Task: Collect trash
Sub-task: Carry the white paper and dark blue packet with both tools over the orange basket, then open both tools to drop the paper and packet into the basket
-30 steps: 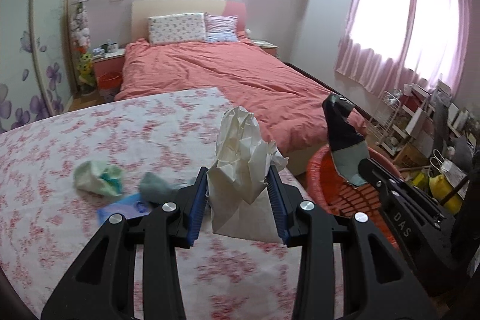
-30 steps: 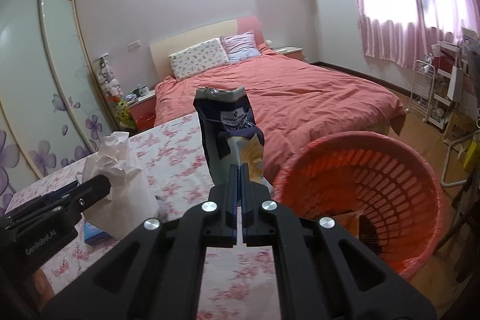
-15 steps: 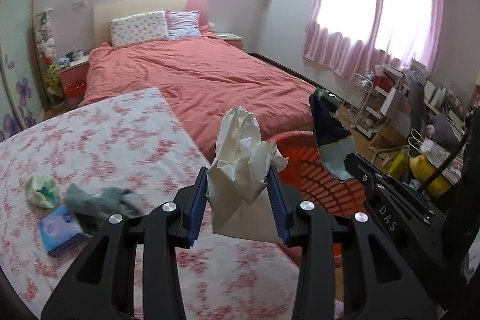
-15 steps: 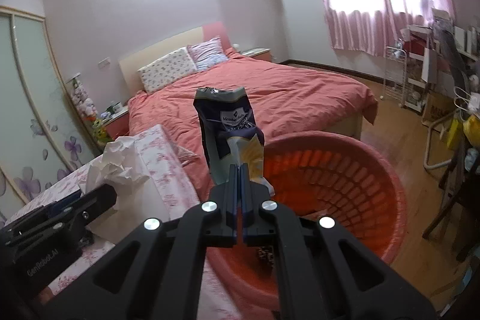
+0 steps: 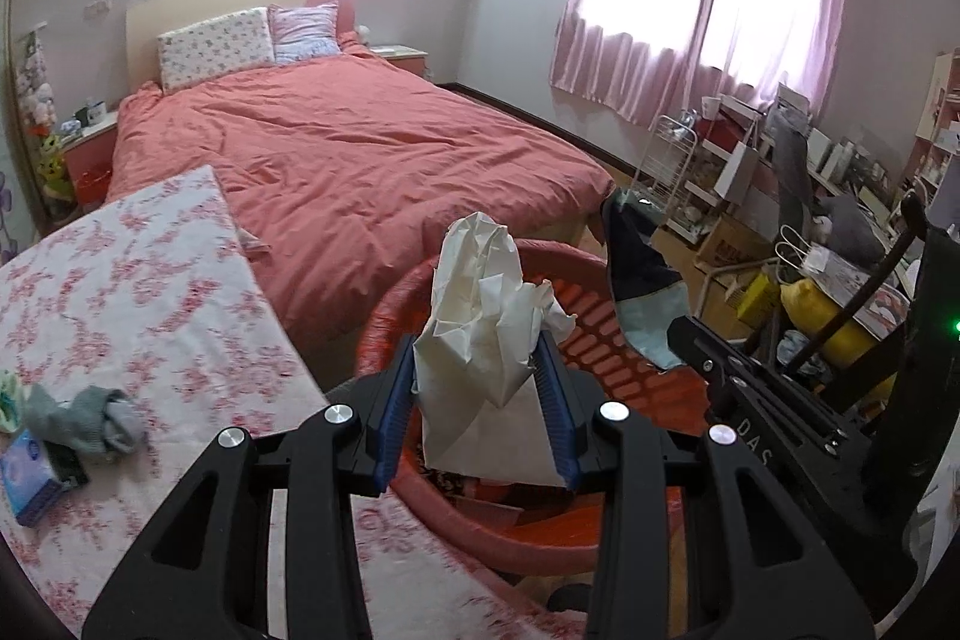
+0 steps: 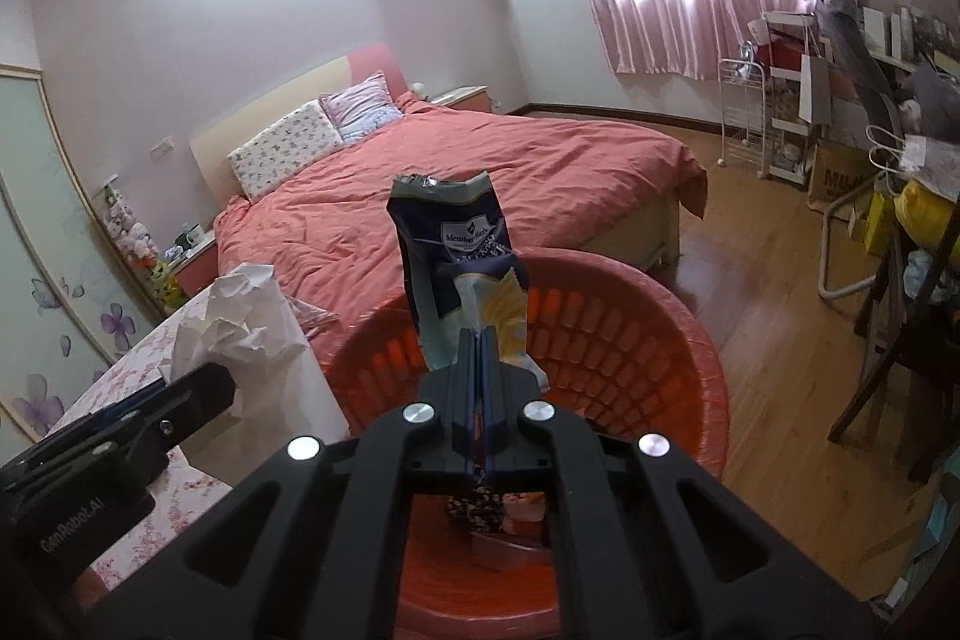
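**Both hands loaded over the basket, release is the risky part**

The left gripper point(image 5: 477, 403) has its jaws closed on a crumpled white paper bag point(image 5: 486, 340), and the right gripper point(image 6: 478, 382) has its jaws pinched tight on a dark blue snack packet point(image 6: 459, 274). Both pieces hang above the red basket point(image 6: 690, 340), which stands on the floor just right of the tabletop point(image 5: 138, 292) and near the foot of the bed point(image 5: 360, 148). A grey sock point(image 5: 90, 418) and a blue packet point(image 5: 27, 472) lie on the tabletop at the left, not yet collected

The paper bag sits over the basket's near-left rim, so letting go there could drop it on the edge and tip it to the floor. The packet is light and stands tall, and may flutter sideways. The two grippers are close and could knock each other
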`<action>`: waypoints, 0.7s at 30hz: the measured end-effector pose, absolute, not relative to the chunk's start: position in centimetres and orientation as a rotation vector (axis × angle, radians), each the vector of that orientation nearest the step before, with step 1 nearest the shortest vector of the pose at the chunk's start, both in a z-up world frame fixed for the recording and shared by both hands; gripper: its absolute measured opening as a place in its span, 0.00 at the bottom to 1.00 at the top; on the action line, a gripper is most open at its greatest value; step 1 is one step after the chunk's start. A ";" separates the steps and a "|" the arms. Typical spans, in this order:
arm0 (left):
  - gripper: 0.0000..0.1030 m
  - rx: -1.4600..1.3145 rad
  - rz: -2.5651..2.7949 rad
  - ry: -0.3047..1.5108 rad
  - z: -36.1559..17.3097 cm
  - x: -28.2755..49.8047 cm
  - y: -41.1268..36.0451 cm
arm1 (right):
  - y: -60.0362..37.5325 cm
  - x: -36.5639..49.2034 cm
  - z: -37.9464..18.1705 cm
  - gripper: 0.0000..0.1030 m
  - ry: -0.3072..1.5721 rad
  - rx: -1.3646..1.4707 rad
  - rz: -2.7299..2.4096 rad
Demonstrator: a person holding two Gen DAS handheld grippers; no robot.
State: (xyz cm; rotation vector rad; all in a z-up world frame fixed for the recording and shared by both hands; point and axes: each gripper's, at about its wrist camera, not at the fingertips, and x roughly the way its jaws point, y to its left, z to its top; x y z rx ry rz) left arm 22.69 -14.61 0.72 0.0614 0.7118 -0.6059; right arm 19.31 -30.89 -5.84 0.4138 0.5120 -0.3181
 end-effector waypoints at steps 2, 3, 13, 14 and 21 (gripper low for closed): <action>0.38 0.062 -0.615 0.724 0.4 22.8 -15.3 | -31.6 19.3 -6.3 0.03 0.518 0.423 -0.322; 0.38 0.063 -0.617 0.729 0.3 22.9 -15.5 | -31.9 19.2 -6.5 0.03 0.521 0.426 -0.323; 0.40 0.087 -0.637 0.786 -1.5 22.9 -17.8 | -33.3 19.4 -8.1 0.03 0.553 0.447 -0.314; 0.42 0.089 -0.635 0.791 -1.6 23.0 -17.9 | -33.4 19.5 -8.3 0.04 0.559 0.451 -0.307; 0.50 0.092 -0.609 0.834 -2.6 23.4 -18.0 | -33.9 19.8 -8.9 0.14 0.581 0.470 -0.289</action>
